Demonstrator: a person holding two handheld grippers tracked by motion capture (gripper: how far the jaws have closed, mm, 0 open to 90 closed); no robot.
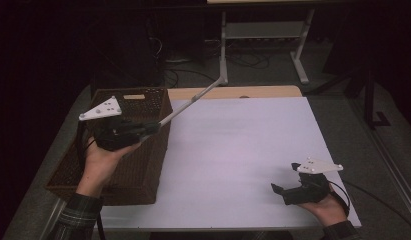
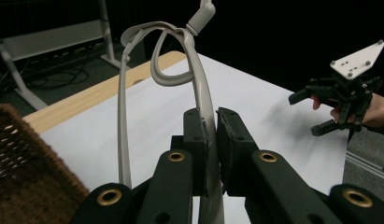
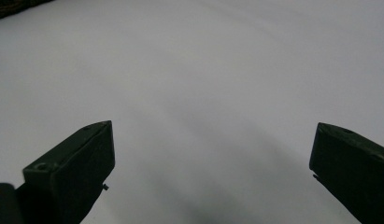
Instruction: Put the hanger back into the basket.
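Dim throughout, with surroundings beyond the table falling into near black. Glowing palest across the white table sheet (image 1: pixel 243 150), evenly and without glare. Casting soft grey streaks of shadow over that sheet in the right gripper view. Blurring slightly in the high view; grainy. Softening the near jaws and the wicker basket (image 2: pixel 26 172) at the lower left corner.

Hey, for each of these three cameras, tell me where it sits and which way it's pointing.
High view: above the person's side, looking forward and down on the white table; both forearms enter below.
Left gripper view: rides the left gripper, looking along jaws shut on a grey hanger toward the right gripper.
Right gripper view: rides the right gripper, facing the tabletop; jaws apart.
Shared: hanger, wicker basket.
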